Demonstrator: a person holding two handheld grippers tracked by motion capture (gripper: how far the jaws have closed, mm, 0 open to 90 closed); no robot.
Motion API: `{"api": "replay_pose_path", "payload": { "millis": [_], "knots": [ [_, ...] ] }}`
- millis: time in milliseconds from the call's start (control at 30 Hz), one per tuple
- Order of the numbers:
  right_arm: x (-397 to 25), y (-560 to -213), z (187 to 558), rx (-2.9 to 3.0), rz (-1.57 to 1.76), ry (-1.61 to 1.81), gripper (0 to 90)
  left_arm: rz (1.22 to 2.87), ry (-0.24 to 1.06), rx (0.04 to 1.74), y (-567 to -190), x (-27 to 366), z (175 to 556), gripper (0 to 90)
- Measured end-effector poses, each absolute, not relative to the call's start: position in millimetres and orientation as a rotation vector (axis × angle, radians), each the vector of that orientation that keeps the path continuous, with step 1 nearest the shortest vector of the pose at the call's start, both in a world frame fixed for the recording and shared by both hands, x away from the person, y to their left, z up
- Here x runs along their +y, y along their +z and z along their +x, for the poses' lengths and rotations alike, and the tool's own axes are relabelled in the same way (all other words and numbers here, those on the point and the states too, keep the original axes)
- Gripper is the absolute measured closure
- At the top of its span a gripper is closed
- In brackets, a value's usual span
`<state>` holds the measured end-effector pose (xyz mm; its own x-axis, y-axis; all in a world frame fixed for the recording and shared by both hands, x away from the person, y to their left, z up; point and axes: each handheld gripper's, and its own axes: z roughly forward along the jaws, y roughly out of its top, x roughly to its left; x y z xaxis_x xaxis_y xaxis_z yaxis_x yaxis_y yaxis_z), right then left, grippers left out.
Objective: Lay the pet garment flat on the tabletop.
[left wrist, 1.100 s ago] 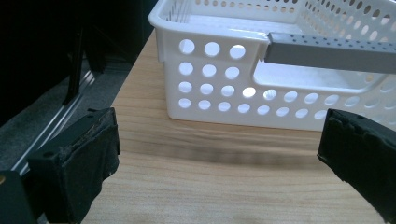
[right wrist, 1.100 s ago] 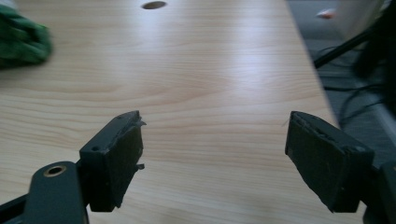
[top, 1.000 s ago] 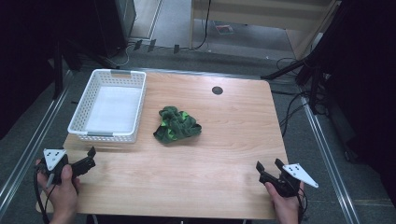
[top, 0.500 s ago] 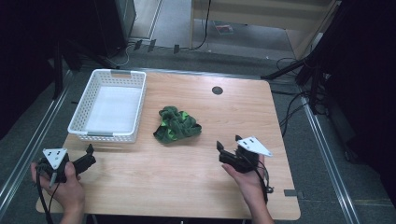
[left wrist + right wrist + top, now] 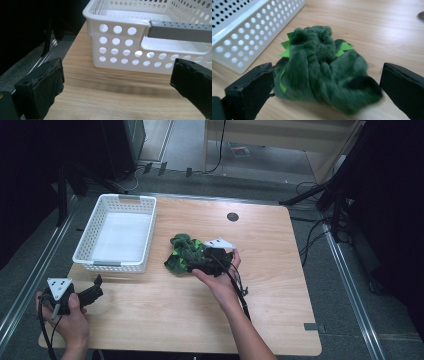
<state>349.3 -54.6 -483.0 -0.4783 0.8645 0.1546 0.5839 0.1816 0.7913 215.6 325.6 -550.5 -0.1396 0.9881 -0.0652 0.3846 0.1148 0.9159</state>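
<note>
A dark green plush toy [image 5: 182, 253] with bright green felt bits lies on the wooden table [image 5: 280, 285] near its middle. My right gripper [image 5: 202, 265] is at the toy's right side. In the right gripper view the toy [image 5: 324, 70] sits between the two wide-apart jaws, so the gripper [image 5: 327, 87] is open around it. My left gripper [image 5: 95, 287] is held at the table's near-left corner, open with nothing between its fingers, and it faces the white basket [image 5: 155, 47].
The white perforated basket [image 5: 117, 232] stands at the table's left, with nothing in it. A round cable hole [image 5: 232, 216] is in the table's far side. Metal rails run along both sides of the table, and dark cables lie on the floor to the right.
My right gripper has travelled from the table's near-right corner leftward and away, up to the plush toy, and now straddles it. The left gripper has barely moved.
</note>
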Motion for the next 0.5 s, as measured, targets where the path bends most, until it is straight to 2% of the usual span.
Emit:
{"api": "replay_pose_path", "payload": {
  "millis": [233,333,367,400,433,467,500],
  "knots": [
    [-30,-506,385,2.203,1.529,1.067,0.0,1.356,0.993,1.641,-550,327,216,0.0],
    [-28,-513,389,2.234,1.550,1.034,3.0,1.348,0.990,1.641,-550,328,216,0.0],
    [-28,-517,390,2.248,1.571,1.015,6.7,1.343,0.990,1.630,-549,328,215,0.0],
    [-29,-520,389,2.265,1.596,0.993,15.1,1.335,0.993,1.624,-549,329,214,0.0],
    [-29,-520,389,2.265,1.596,0.993,15.1,1.335,0.993,1.624,-549,329,214,0.0],
    [-31,-522,388,2.263,1.621,0.958,23.9,1.326,0.992,1.623,-548,330,213,0.0],
    [-32,-524,387,2.258,1.627,0.945,27.6,1.318,0.990,1.623,-547,330,213,0.0]
  ]
}}
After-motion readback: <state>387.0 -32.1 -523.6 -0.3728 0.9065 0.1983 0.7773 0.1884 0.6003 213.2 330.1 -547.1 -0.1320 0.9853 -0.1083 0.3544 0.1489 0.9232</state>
